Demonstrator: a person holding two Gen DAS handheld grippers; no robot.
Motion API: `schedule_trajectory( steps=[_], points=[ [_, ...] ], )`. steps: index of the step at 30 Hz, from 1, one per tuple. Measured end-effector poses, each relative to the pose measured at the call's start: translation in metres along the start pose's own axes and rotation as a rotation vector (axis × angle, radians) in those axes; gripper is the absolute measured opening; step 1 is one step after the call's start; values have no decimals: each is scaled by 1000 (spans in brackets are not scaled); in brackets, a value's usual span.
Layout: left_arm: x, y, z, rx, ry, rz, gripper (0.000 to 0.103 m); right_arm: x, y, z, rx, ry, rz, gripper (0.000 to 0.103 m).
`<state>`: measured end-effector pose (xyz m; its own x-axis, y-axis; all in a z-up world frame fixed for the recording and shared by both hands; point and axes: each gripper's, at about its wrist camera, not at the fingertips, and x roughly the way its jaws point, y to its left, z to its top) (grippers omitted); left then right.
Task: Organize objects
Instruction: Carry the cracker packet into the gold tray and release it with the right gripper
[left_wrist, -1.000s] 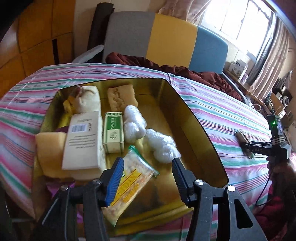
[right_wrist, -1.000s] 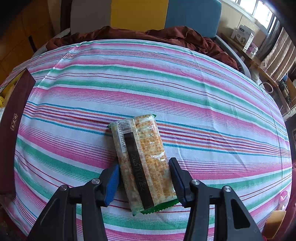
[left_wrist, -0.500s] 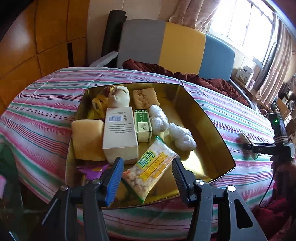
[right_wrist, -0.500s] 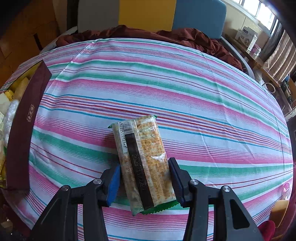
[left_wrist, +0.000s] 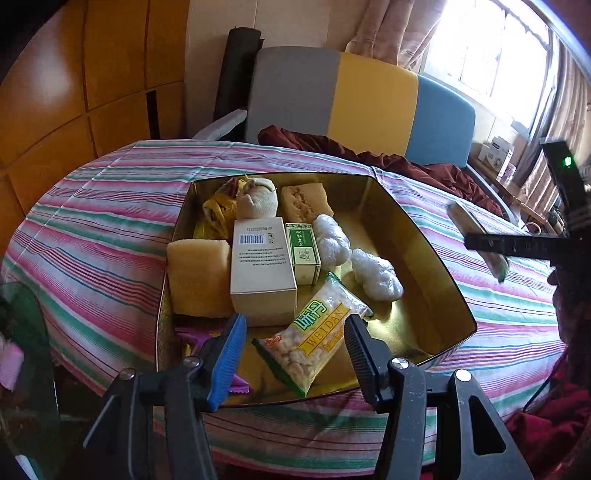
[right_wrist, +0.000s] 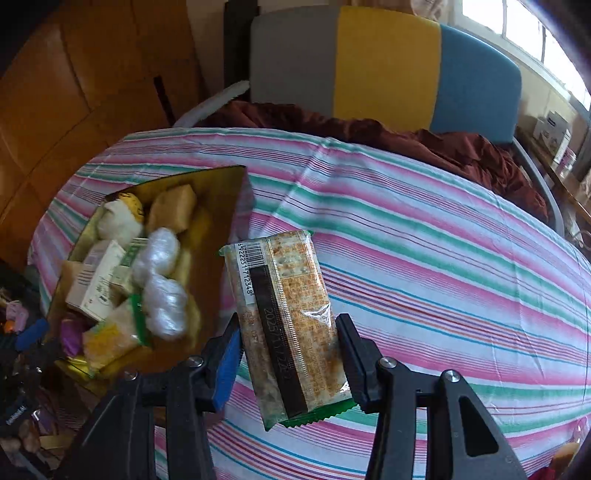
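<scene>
A gold tin sits on the striped cloth with several snacks and boxes in it. A WEIDAN snack packet lies at its near end. My left gripper hovers over that packet, open, pads clear of it. My right gripper is shut on a clear cracker packet with a dark stripe and a barcode. It holds the packet off the cloth, just right of the tin's rim. The left wrist view shows this cracker packet in the air to the right of the tin.
In the tin lie a white box, a small green box, yellow cakes and white wrapped bundles. A striped cloth covers the table. Behind it stand a grey, yellow and blue chair and a maroon cloth.
My right gripper lifted the cracker packet off the cloth and carried it left, up to the tin. My left gripper drew back; the WEIDAN packet stayed in the tin.
</scene>
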<state>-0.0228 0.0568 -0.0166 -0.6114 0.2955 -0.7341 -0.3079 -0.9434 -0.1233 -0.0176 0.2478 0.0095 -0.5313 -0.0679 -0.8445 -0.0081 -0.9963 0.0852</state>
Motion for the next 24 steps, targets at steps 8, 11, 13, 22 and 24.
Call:
schedule_trajectory(
  steps=[8,11,13,22,24],
  points=[
    [-4,10,-3,-32,-7,2,57,20,76,41,-122,0,78,49],
    [-5,16,-3,-46,-9,6,57,41,87,53,-121,29,68,49],
    [-5,20,-4,-58,-6,5,57,59,90,59,-108,62,57,49],
    [-3,30,-7,-86,4,1,59,109,96,58,-111,158,-41,49],
    [-3,31,-7,-88,2,8,63,113,96,55,-130,169,-70,49]
  ],
)
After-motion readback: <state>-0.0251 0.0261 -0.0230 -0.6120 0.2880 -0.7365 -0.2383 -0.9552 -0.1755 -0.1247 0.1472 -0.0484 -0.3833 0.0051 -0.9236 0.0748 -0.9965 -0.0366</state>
